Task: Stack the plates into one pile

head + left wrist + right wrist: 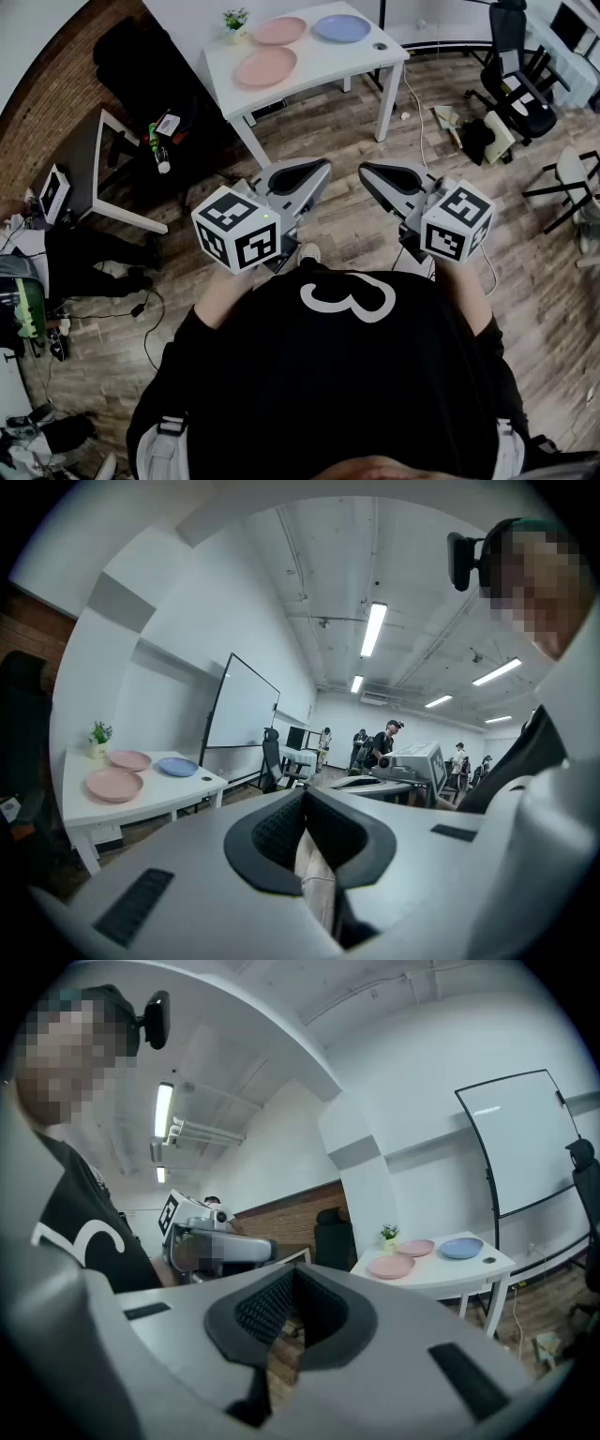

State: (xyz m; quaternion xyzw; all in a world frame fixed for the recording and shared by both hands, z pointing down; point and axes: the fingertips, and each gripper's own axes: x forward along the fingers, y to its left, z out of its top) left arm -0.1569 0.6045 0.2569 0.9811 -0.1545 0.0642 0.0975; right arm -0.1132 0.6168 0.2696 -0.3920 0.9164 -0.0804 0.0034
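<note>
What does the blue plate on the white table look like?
The blue plate is round, pale blue and shallow, with a smooth matte look, maybe plastic. It lies flat, right way up and empty, near a corner of the white table. A pink plate lies just beside it. Nothing is stacked on it, and only the tabletop seems to touch it.
</note>
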